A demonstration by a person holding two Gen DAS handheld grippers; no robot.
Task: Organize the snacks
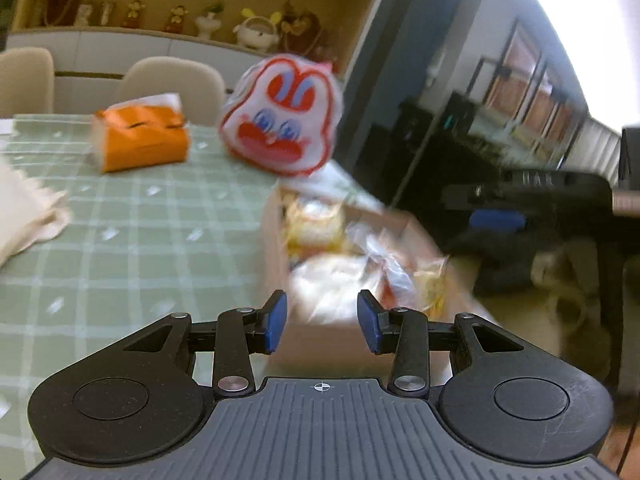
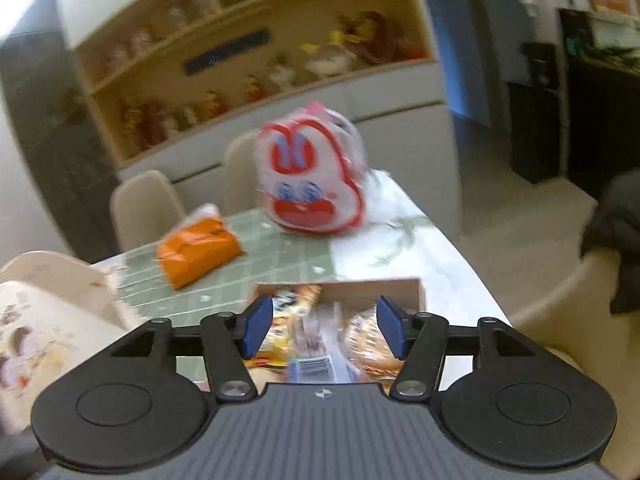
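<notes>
Snacks: wrapped packets (image 2: 316,332) lie heaped in a shallow cardboard box (image 2: 404,288); yellow, orange and clear wrappers show, but blur hides any print.
Box position: it sits on the table (image 1: 132,216) near the edge, where the green checked cloth gives way to a pale leaf-patterned one.
Left gripper: the left gripper (image 1: 322,322) hovers above the near end of the box (image 1: 320,344), blue pads parted about halfway, nothing between them.
Right gripper: the right gripper (image 2: 323,328) hangs over the same box from the near side, jaws moderately apart; packets show in the gap below, yet the pads press on none, as far as the blur allows.
Cartoon bag: a white bag with a red and blue cartoon face (image 1: 282,116) stands upright on the table beyond the box, probably just behind its far end.
Tissue pack: an orange tissue pack (image 1: 142,138) lies on the checked cloth, left of the cartoon bag and apart from it.
Other items: a cream holder (image 2: 48,304) sits at the table's left side in the right wrist view; pale chairs (image 1: 172,84) stand behind the table, with a shelf of figurines (image 1: 176,16) against the wall.
</notes>
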